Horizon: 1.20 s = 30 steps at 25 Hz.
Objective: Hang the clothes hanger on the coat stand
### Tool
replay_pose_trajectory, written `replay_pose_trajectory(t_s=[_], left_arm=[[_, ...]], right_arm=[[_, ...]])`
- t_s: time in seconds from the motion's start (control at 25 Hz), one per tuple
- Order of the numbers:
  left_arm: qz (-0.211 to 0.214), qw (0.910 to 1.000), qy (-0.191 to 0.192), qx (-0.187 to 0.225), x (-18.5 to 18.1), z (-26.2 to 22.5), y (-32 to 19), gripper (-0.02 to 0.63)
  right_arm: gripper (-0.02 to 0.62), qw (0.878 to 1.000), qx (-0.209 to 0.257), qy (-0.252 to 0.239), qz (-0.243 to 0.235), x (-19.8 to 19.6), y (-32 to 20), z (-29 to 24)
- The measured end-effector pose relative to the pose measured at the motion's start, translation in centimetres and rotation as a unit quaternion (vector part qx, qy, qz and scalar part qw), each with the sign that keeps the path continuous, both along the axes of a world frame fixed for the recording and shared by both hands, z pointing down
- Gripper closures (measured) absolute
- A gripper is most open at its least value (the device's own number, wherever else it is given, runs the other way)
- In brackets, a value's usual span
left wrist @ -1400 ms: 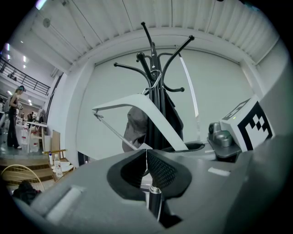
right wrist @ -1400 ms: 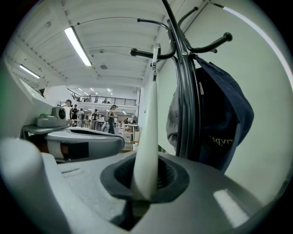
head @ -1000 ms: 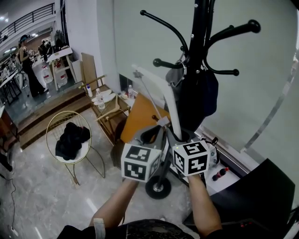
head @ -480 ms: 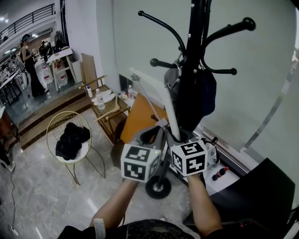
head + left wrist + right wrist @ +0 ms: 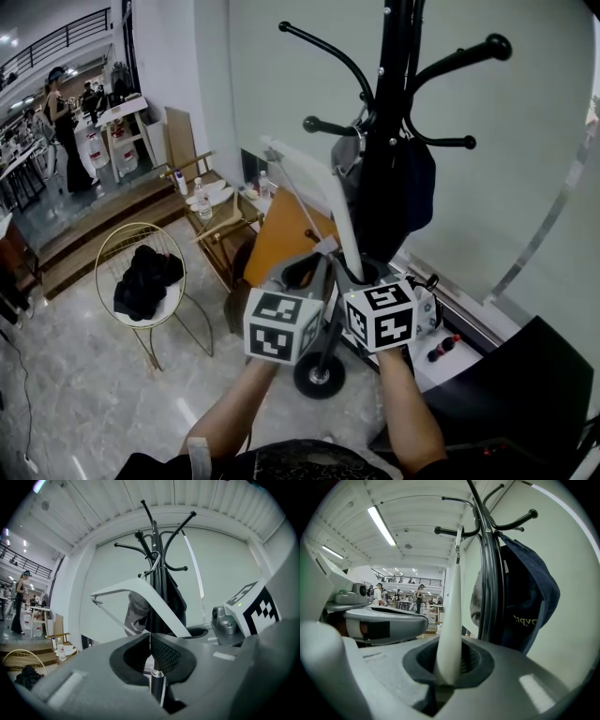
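The clothes hanger (image 5: pixel 342 211) is white, with a thin metal lower bar and a metal hook (image 5: pixel 360 134) on top; it is held up against the coat stand (image 5: pixel 394 94), with the hook close to one short peg (image 5: pixel 330 125); I cannot tell if the hook already carries weight on the peg or only stands beside it.

I judge the hanger to be light and stiff; it should not bend under a grip; its white arm looks smooth and rounded, so it may slide between the pads, and the hook may turn in its neck. A good place to hold is low on the arm and on the bar, well away from the hook, so that the hook is free to go over the peg; this is how it is taken now.

The right gripper (image 5: pixel 449 663) has its jaws closed part way around the lower end of the white arm (image 5: pixel 450 620); the pads press on both sides of it. The left gripper (image 5: pixel 150 641) has its jaws almost together, nipping the thin bar that runs into them.

A dark blue cap (image 5: pixel 529 597) already hangs on the stand, just beside the hanger. Further away there is a gold wire chair (image 5: pixel 141 239) with black clothes (image 5: pixel 145 279) on it, and an orange board (image 5: pixel 281 234) leaning behind the stand; people stand far back on the left.
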<state>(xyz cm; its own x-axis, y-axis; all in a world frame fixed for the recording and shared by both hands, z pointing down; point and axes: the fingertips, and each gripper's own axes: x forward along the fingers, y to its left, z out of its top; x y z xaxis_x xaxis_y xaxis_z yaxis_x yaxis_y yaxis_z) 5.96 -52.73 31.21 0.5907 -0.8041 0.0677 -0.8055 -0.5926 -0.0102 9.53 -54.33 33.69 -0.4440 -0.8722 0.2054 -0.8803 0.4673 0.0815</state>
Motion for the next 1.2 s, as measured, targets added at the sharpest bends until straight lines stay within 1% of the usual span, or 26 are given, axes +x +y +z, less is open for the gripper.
replay_pose_trajectory(t_s=[0.24,0.44,0.96,1.2], left_arm=[[-0.001,1.0000,-0.003,-0.001,-0.3,0.3,0.3,0.600],[0.000,1.0000,-0.002,0.000,-0.3,0.5,0.3,0.600],[0.018,0.9998,-0.002,-0.006,-0.1,1.0,1.4,0.600],[0.038,0.9993,-0.002,-0.004,0.3,1.0,2.3,0.600]], right_arm=[[0.552,1.000,0.003,-0.004,-0.005,-0.2,0.3,-0.1],[0.543,1.000,0.021,-0.010,-0.005,-0.1,0.7,-0.6],[0.508,0.997,0.060,-0.017,0.038,1.2,2.3,-1.6],[0.505,0.995,0.075,-0.016,0.058,1.4,3.4,-2.2]])
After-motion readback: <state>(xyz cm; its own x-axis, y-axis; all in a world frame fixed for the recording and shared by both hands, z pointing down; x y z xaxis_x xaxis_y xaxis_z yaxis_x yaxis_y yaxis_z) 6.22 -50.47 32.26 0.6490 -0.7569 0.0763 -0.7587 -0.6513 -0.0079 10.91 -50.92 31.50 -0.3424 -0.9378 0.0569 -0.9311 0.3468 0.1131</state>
